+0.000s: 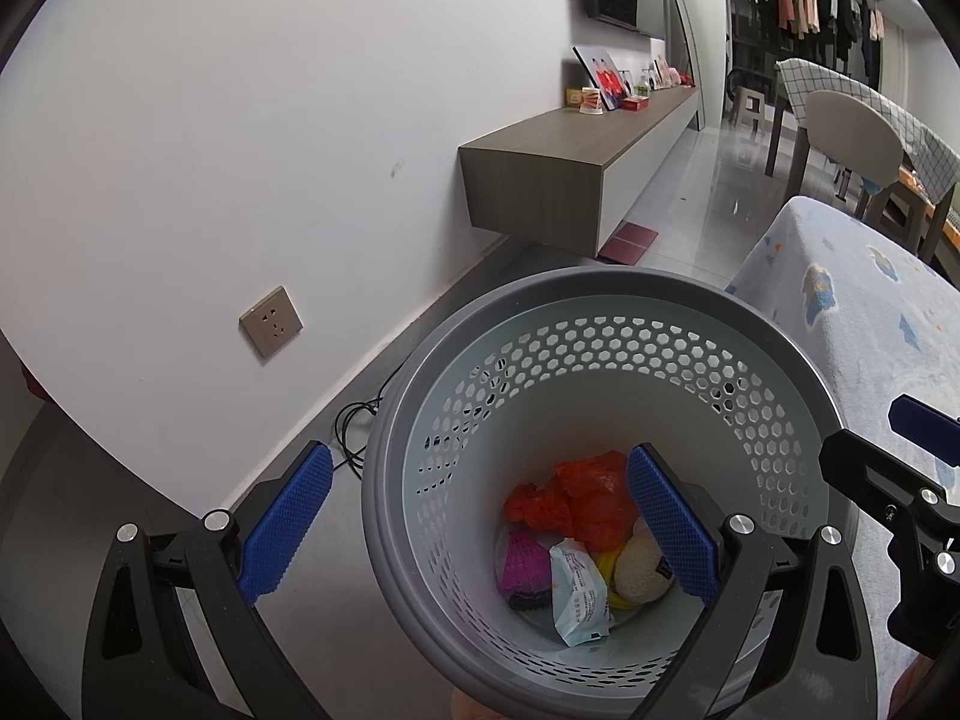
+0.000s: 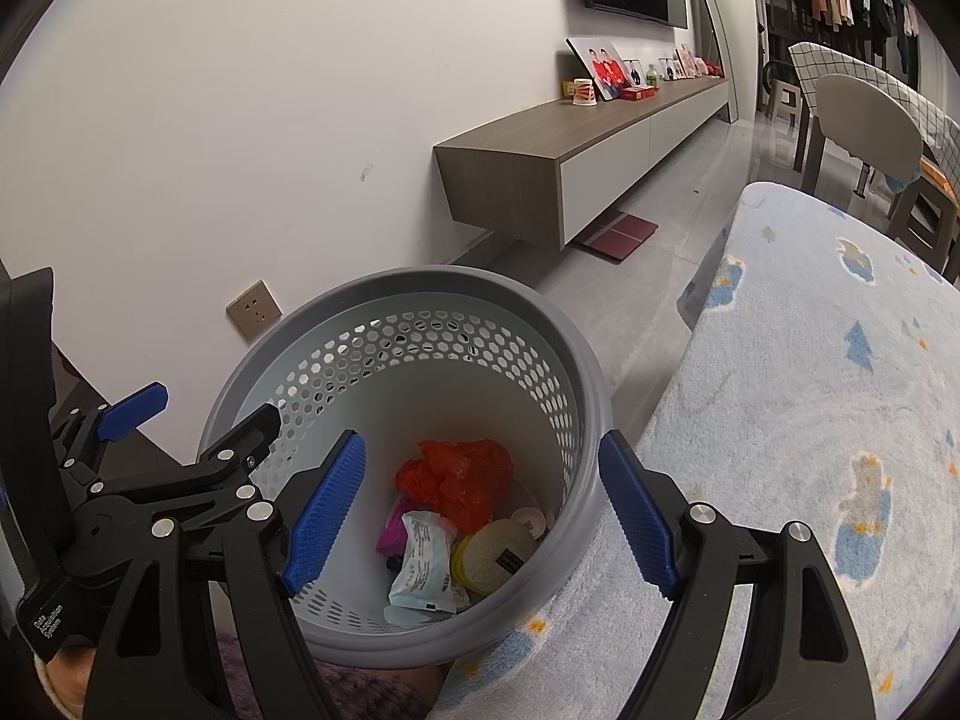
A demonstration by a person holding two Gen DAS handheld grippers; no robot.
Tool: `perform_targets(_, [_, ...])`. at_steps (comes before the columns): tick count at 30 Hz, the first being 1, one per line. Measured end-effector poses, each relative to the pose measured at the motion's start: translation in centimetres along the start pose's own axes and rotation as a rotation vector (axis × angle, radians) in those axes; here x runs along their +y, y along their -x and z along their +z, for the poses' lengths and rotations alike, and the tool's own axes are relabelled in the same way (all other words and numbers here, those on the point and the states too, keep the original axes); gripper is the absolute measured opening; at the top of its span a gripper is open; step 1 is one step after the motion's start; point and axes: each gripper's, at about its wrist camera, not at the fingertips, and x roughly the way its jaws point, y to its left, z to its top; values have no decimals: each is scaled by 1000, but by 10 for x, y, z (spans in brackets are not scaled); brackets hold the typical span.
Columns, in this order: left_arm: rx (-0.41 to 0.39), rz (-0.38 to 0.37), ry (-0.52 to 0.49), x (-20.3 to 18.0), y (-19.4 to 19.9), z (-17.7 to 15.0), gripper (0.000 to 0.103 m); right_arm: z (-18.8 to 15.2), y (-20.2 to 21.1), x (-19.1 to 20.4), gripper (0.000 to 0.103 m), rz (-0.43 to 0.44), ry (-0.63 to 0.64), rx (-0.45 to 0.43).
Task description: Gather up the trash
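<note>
Left wrist view showed the bin point(image 1: 600, 324) just beside the rug point(image 1: 870, 312), holding a red bag point(image 1: 576, 498), a white wrapper point(image 1: 576, 594), a pink piece point(image 1: 525, 564) and a beige ball point(image 1: 639, 570). All looked light, soft and crinkly; the bag's loose folds seemed the easiest pinch. Left gripper point(image 1: 480, 534) and right gripper point(image 2: 480, 516) both hovered over the near rim with jaws wide, holding nothing.
</note>
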Motion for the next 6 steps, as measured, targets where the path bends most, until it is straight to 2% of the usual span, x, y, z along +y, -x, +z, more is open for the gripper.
perform_targets(6, [1,0,0,0,0,0,97,0,0,0,77,0,-1,-1])
